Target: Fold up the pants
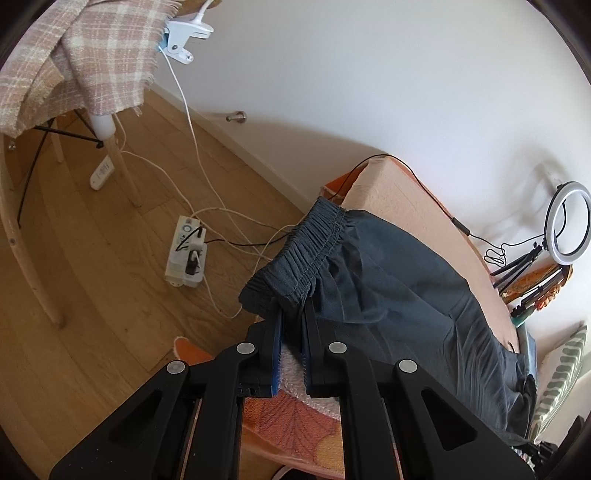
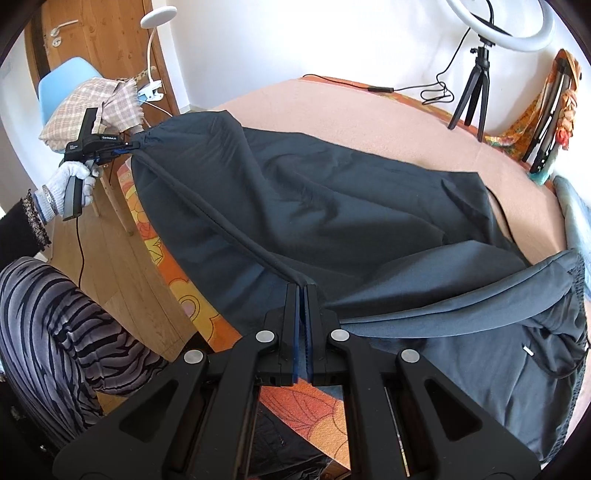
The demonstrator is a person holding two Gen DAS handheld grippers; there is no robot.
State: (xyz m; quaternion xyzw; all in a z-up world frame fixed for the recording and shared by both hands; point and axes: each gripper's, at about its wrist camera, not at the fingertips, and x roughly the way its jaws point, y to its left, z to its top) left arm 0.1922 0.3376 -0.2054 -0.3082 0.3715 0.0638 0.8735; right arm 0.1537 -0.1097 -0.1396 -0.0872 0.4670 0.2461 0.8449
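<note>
Peach bedding covered the bed (image 2: pixel 332 107) that filled most of both views, with a wooden floor along the left of each frame and a ring light (image 2: pixel 506 33) at the upper right of the right wrist view. Dark blue-grey pants (image 2: pixel 332 192) lay spread over the bed, their long axis running from the upper left toward the lower right of that view. One edge was pulled into a taut ridge between the two grippers — the relation the next fold seemed to turn on.

At the upper-left end, the left gripper (image 2: pixel 127 147), held in a gloved hand (image 2: pixel 70 184), had its jaws closed on the elastic waistband (image 1: pixel 295 251). At the lower centre, the right gripper (image 2: pixel 303 291) had its jaws shut on the pants edge, cloth pinched between the blue pads. More of the pants bunched at the lower right, nearer the right gripper.
</note>
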